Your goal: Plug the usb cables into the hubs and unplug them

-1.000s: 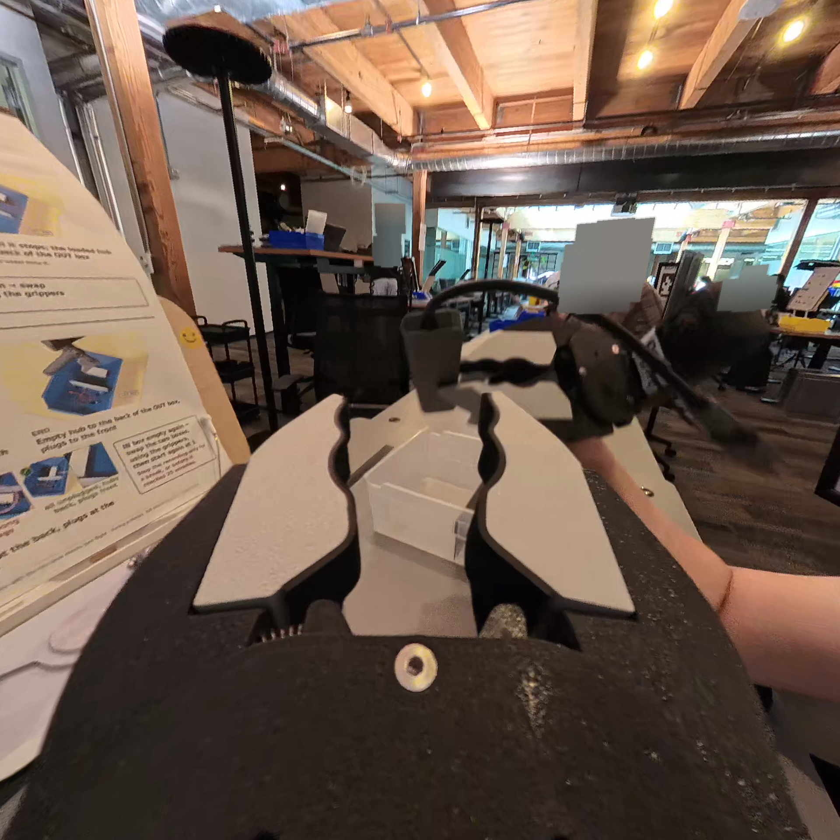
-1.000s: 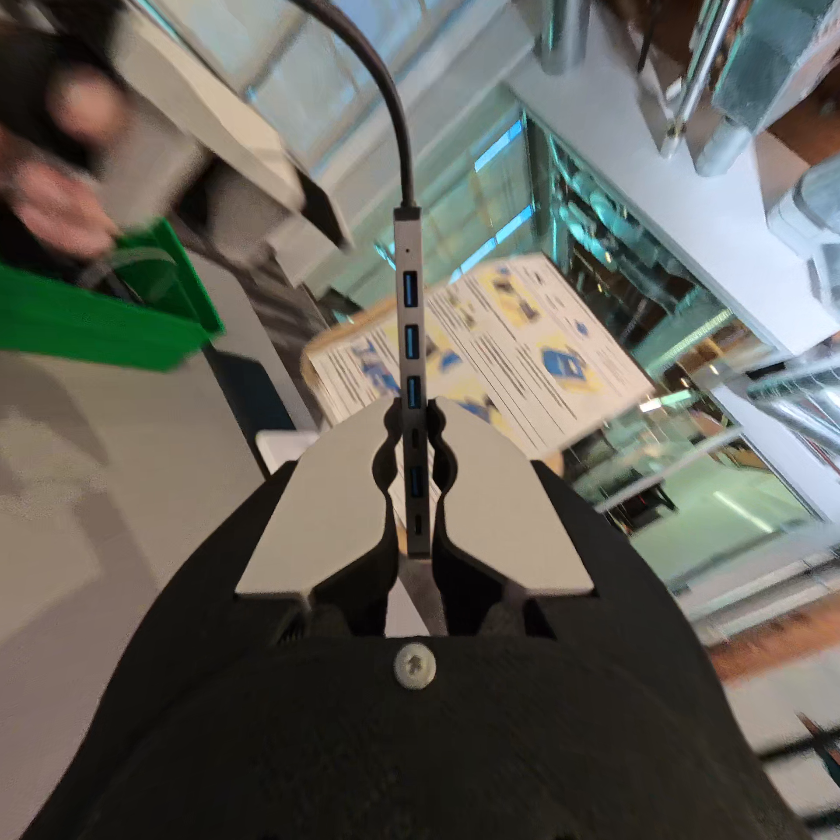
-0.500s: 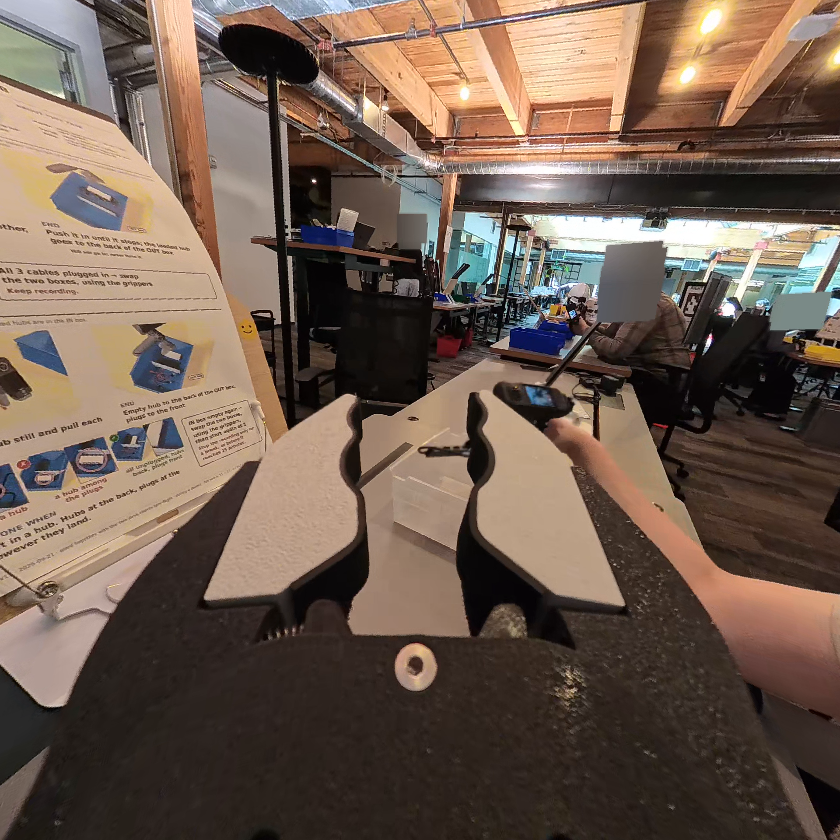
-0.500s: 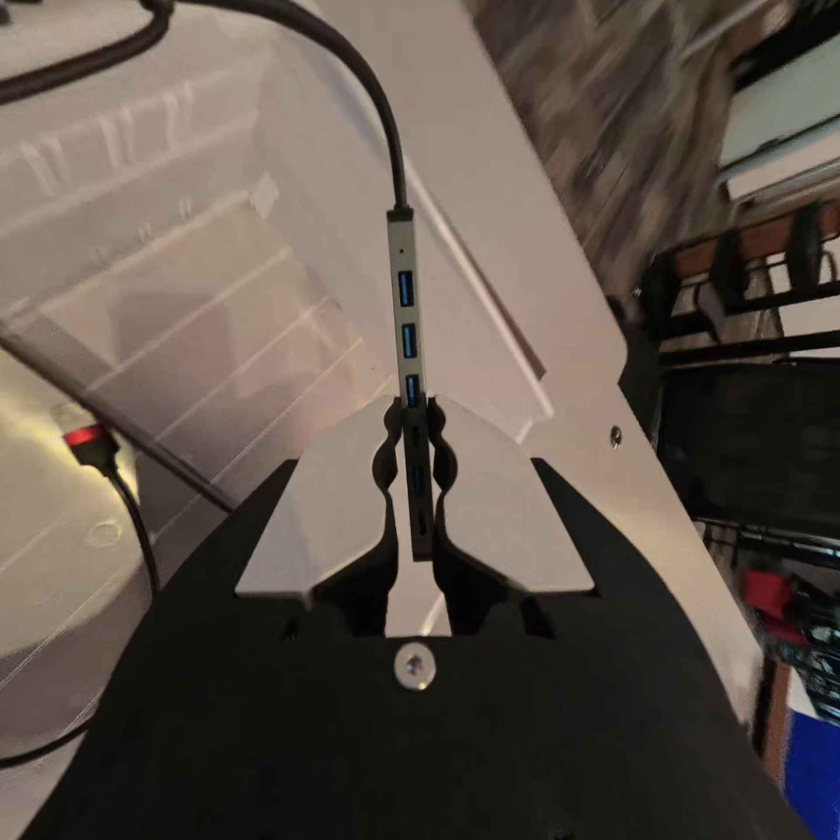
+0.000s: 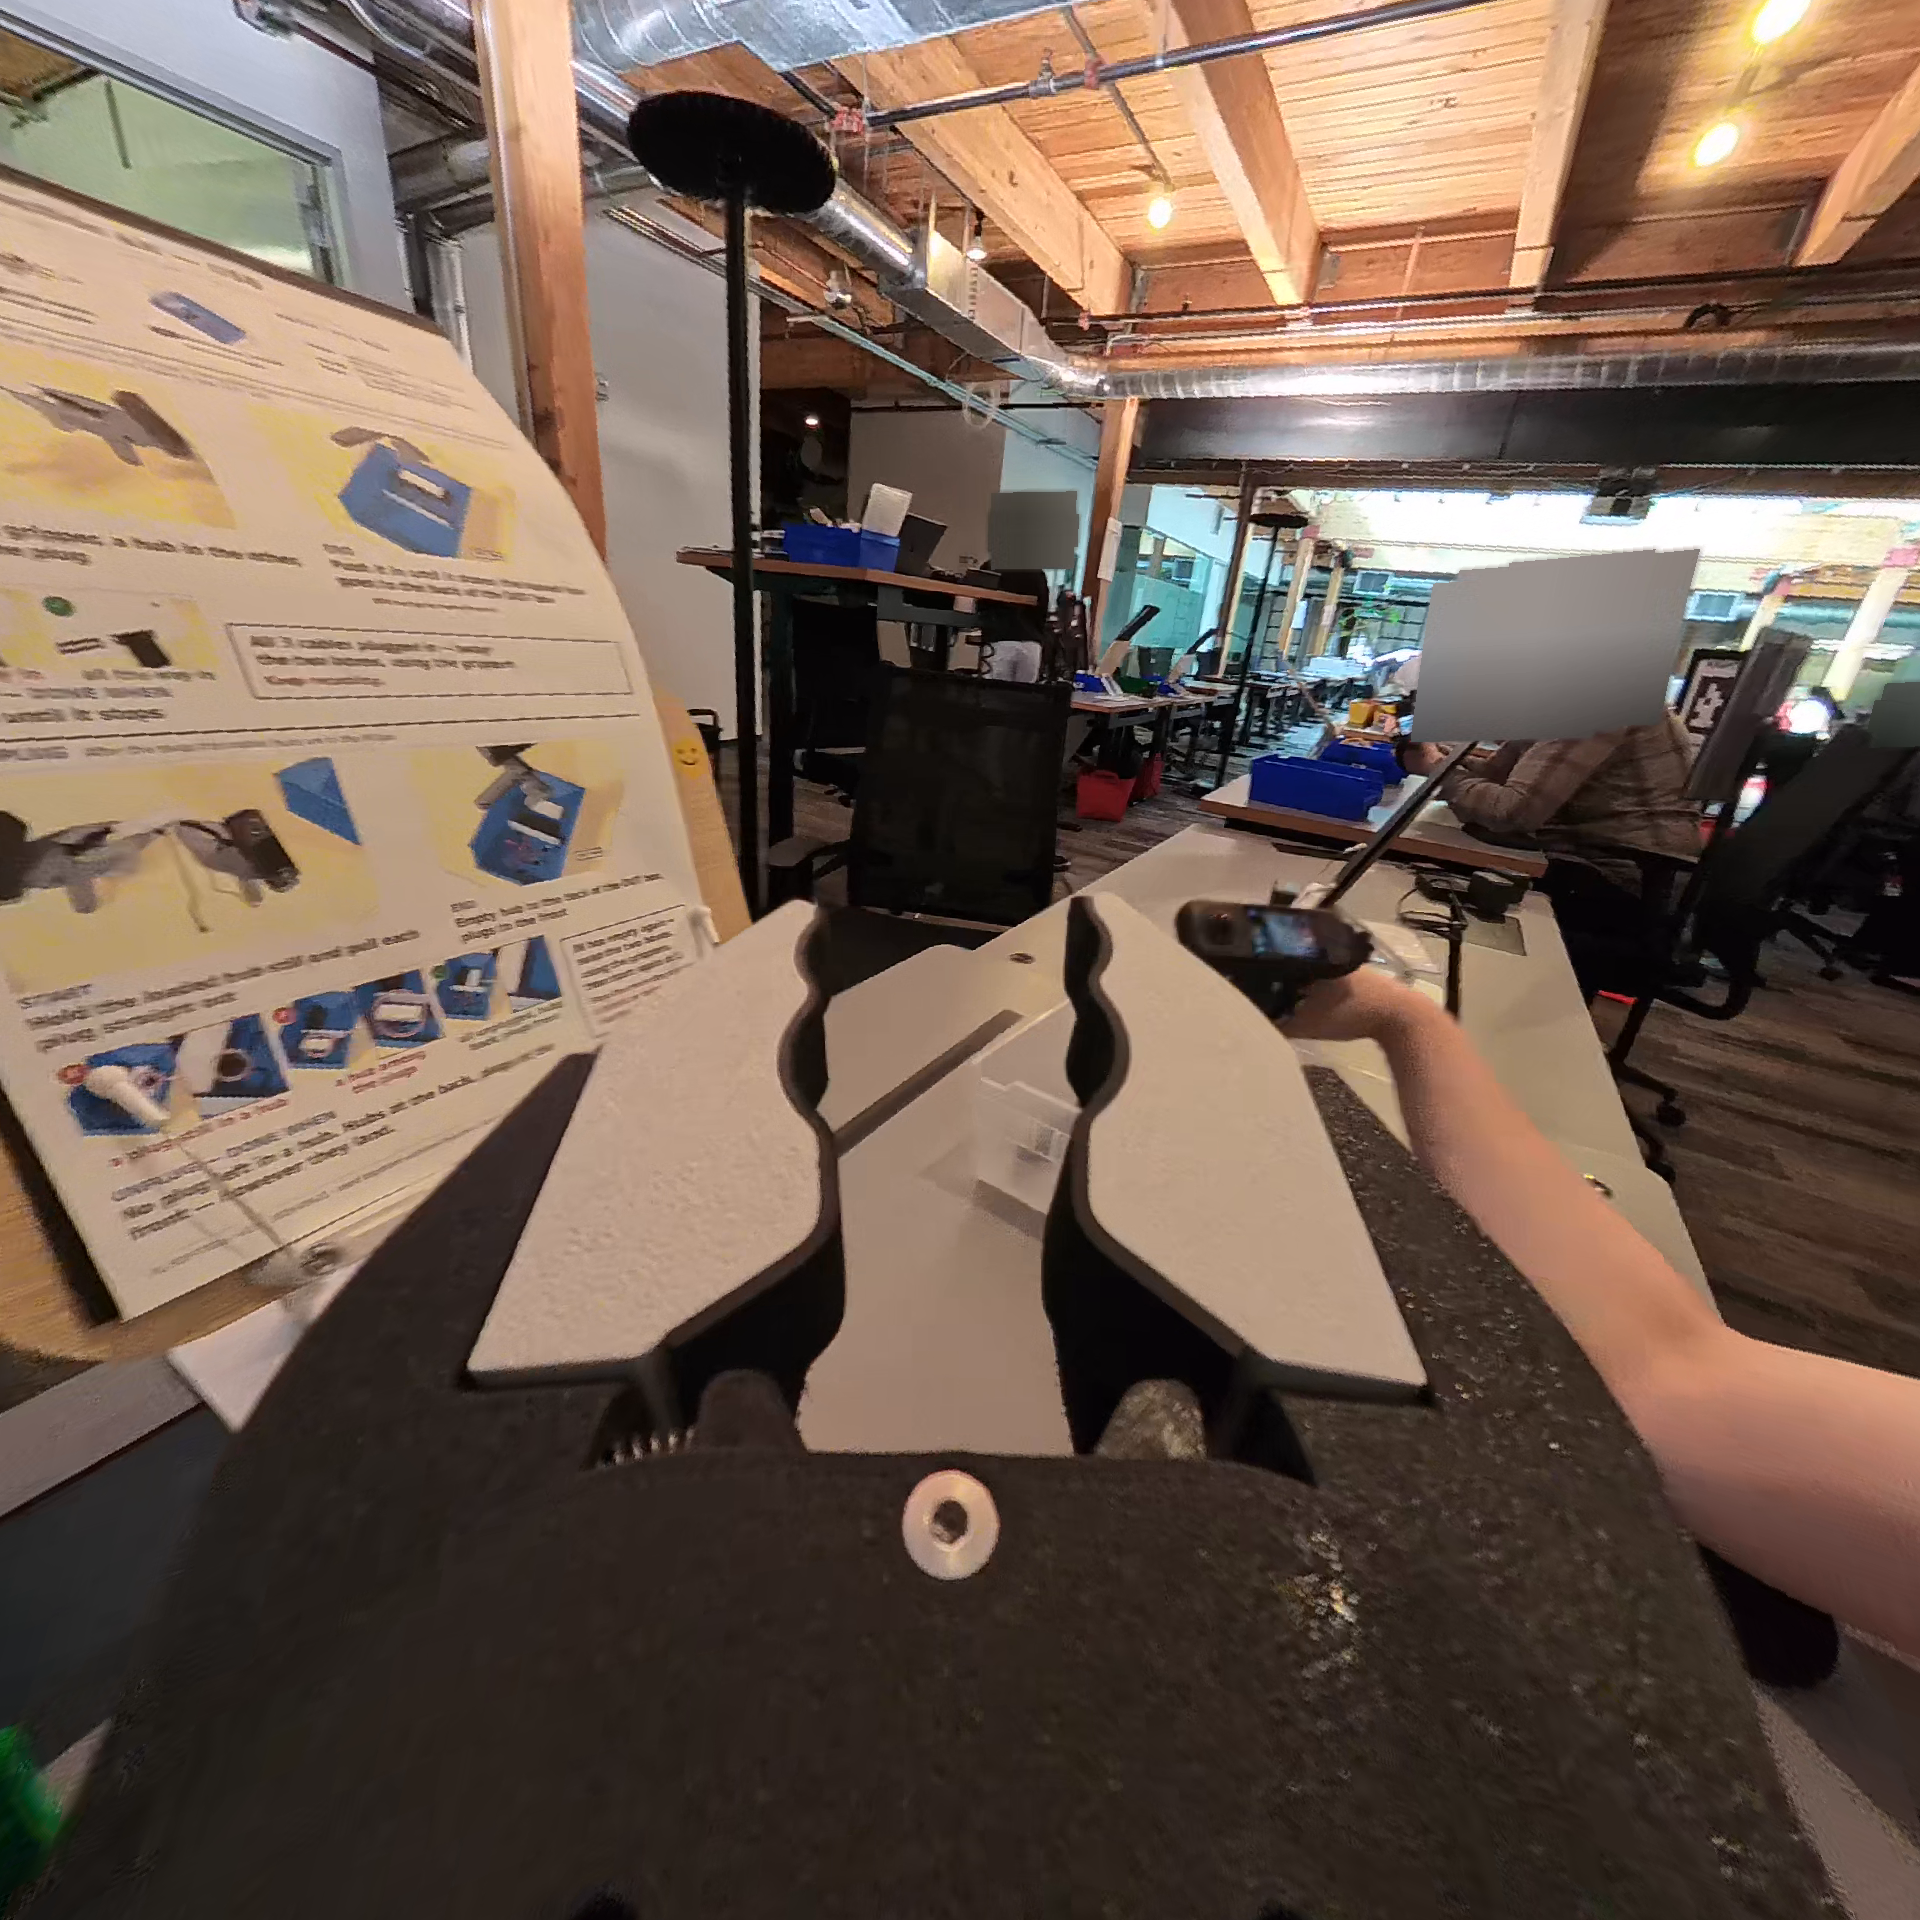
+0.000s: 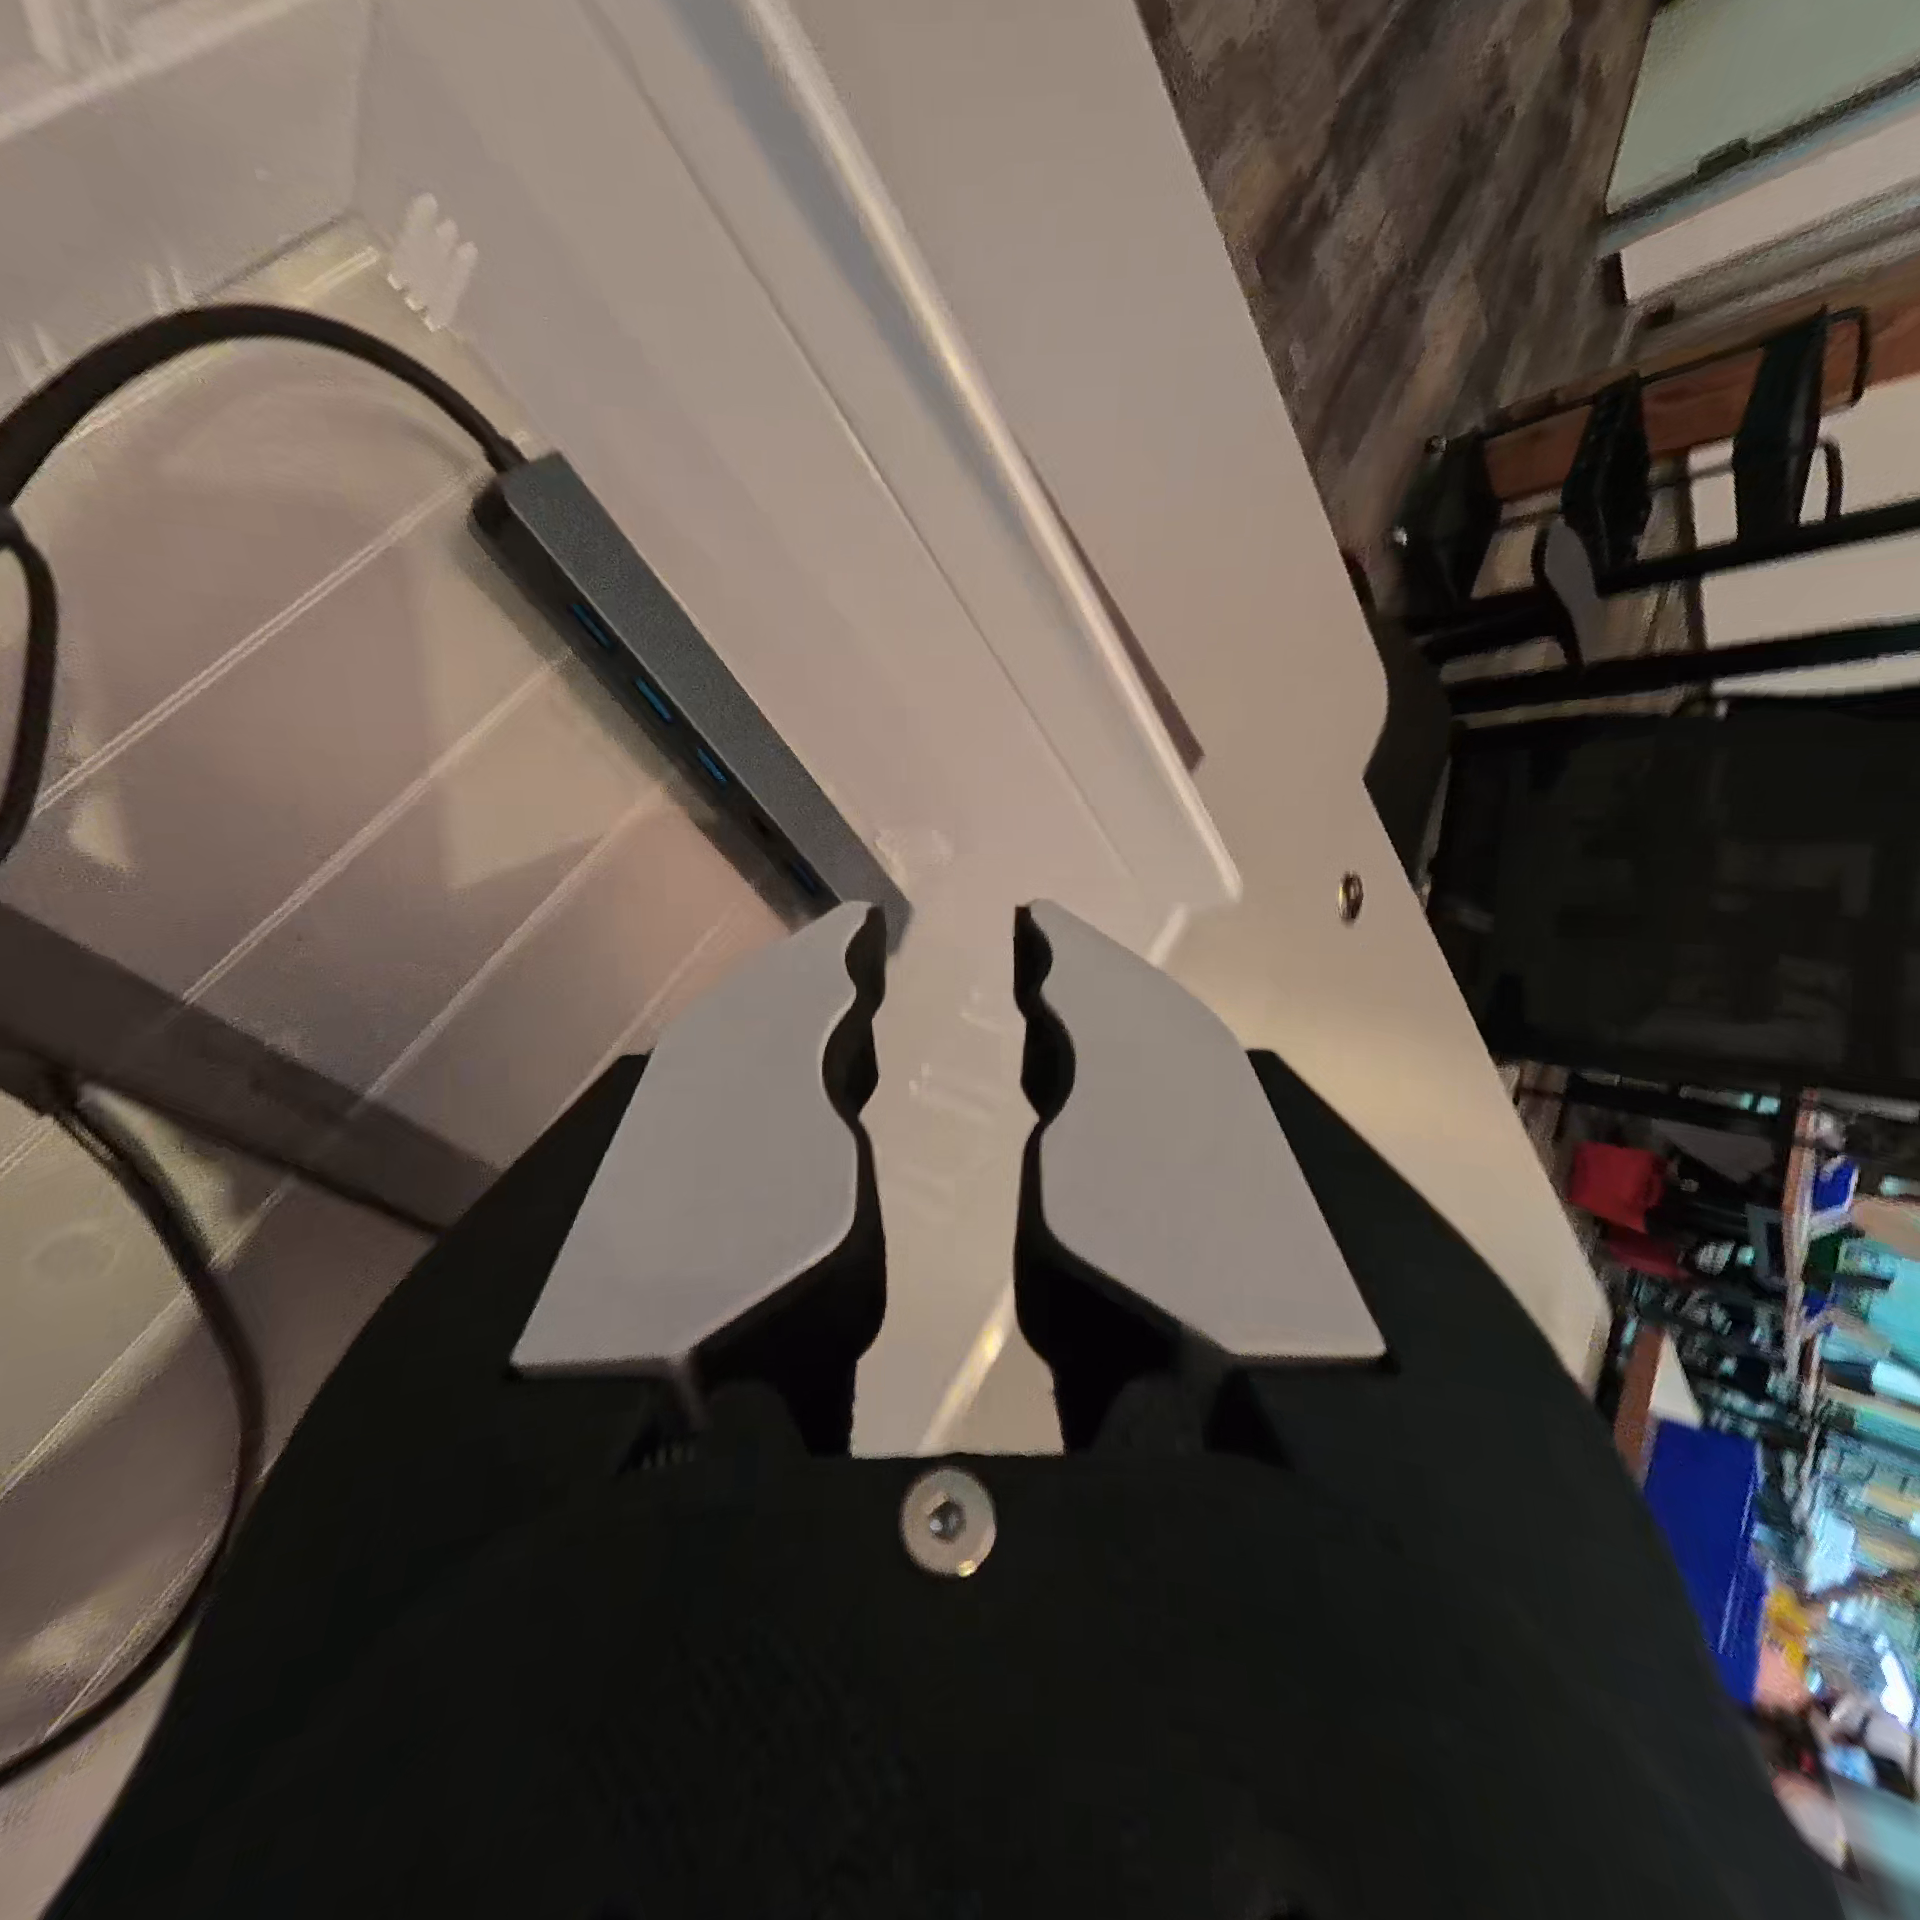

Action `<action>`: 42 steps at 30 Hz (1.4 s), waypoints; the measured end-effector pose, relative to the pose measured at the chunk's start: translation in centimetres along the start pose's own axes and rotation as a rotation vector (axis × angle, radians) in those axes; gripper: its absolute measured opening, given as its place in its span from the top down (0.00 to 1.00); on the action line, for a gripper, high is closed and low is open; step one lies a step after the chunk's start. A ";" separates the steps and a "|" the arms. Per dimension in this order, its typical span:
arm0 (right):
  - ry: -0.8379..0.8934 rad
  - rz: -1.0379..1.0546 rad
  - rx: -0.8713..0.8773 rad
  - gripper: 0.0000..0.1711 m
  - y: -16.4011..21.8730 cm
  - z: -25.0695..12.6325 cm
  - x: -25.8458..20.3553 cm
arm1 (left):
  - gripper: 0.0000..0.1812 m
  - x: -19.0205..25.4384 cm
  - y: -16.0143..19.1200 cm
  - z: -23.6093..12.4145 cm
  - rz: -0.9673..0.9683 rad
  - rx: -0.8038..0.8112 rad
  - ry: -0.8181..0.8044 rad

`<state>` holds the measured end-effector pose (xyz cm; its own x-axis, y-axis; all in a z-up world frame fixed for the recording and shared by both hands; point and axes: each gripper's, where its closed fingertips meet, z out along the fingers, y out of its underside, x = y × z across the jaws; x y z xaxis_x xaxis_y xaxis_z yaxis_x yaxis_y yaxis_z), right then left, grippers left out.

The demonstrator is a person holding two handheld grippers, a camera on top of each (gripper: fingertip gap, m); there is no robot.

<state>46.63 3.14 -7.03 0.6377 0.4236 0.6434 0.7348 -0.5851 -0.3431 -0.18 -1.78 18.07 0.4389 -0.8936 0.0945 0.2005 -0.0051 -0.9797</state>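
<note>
Your right gripper (image 6: 948, 920) has its jaws apart with nothing between them. The grey hub (image 6: 675, 686) lies free at about 10 o'clock from the fingertips, inside a clear plastic box (image 6: 312, 831), its near end hidden behind your left finger; its black cable (image 6: 208, 343) loops out of frame. Your left gripper (image 5: 940, 914) is wide apart and empty above the white table (image 5: 914, 1351).
</note>
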 end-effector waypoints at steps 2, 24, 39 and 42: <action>-0.005 0.079 -0.065 0.87 1.5 -1.9 0.6 | 0.76 -1.3 -0.6 -1.2 0.030 -0.003 -0.069; -0.449 0.206 -0.075 0.89 -1.1 -4.8 -7.0 | 0.80 -4.4 -5.6 -8.9 0.047 0.158 -0.234; -0.230 0.677 -0.222 0.80 7.7 -6.8 -1.1 | 0.80 -5.3 -4.7 -8.9 0.004 0.106 -0.259; -0.286 0.680 -0.308 0.81 9.2 -5.5 -2.6 | 0.80 -6.1 -4.7 -9.7 0.009 0.090 -0.299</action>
<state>50.45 -7.14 -8.08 0.9884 0.0419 0.1463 0.0934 -0.9260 -0.3657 -12.26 -0.70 20.34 0.6767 -0.7215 0.1466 0.2664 0.0543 -0.9623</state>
